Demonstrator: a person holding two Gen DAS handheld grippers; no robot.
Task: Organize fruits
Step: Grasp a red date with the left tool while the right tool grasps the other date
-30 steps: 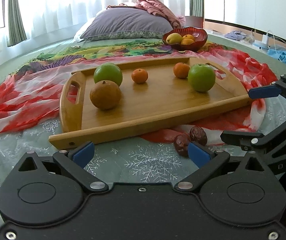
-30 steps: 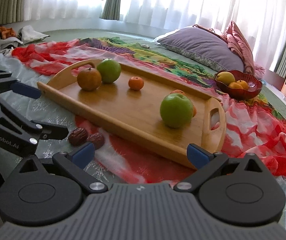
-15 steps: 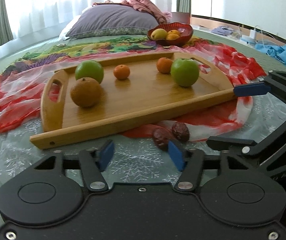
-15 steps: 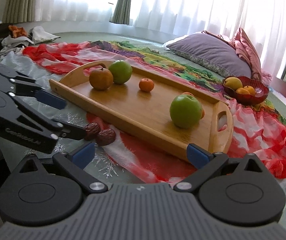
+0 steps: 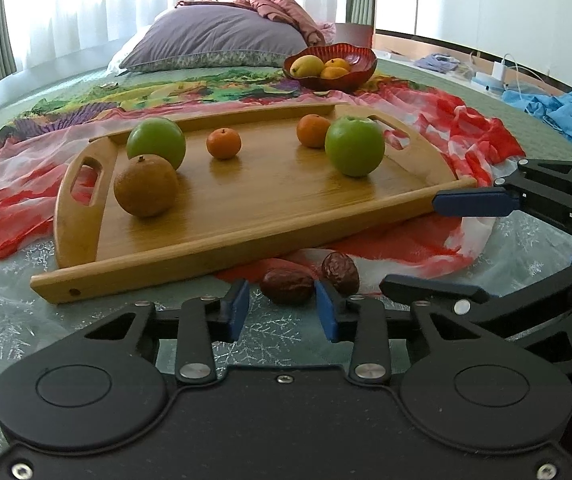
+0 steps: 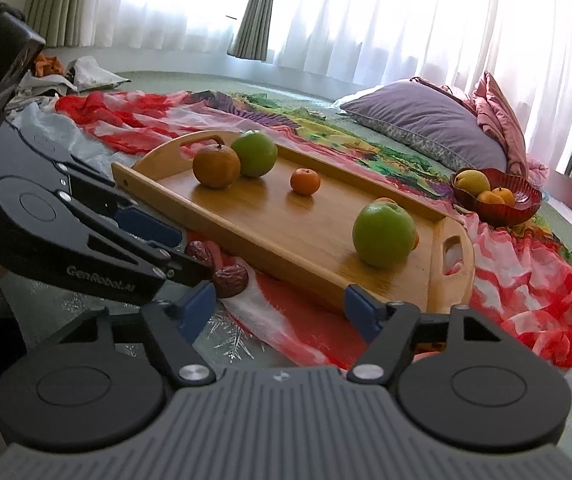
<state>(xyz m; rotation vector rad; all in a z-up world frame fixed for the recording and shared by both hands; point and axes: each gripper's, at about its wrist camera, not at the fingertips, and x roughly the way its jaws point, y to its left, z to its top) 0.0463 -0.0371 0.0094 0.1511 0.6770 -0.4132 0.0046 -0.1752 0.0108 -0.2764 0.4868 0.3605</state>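
Two dark red dates (image 5: 288,285) (image 5: 341,272) lie on the cloth before the wooden tray (image 5: 270,216). My left gripper (image 5: 282,312) is partly closed, its blue pads either side of the nearer date, not touching it. It also shows in the right wrist view (image 6: 190,256) by the dates (image 6: 230,276). My right gripper (image 6: 280,312) is open and empty near the tray's front edge (image 6: 294,264). On the tray sit two green apples (image 5: 355,146) (image 5: 156,142), a brown fruit (image 5: 146,186) and two tangerines (image 5: 224,143) (image 5: 313,131).
A red bowl (image 5: 332,65) with yellow and orange fruit stands behind the tray; it also shows in the right wrist view (image 6: 496,197). A purple pillow (image 5: 214,38) lies at the back. Red patterned cloth (image 5: 466,136) spreads under the tray. Blue clothes (image 5: 558,108) lie far right.
My left gripper has narrowed from wide open and moved forward until its pads flank the nearer date. My right gripper has also narrowed a little and shifted.
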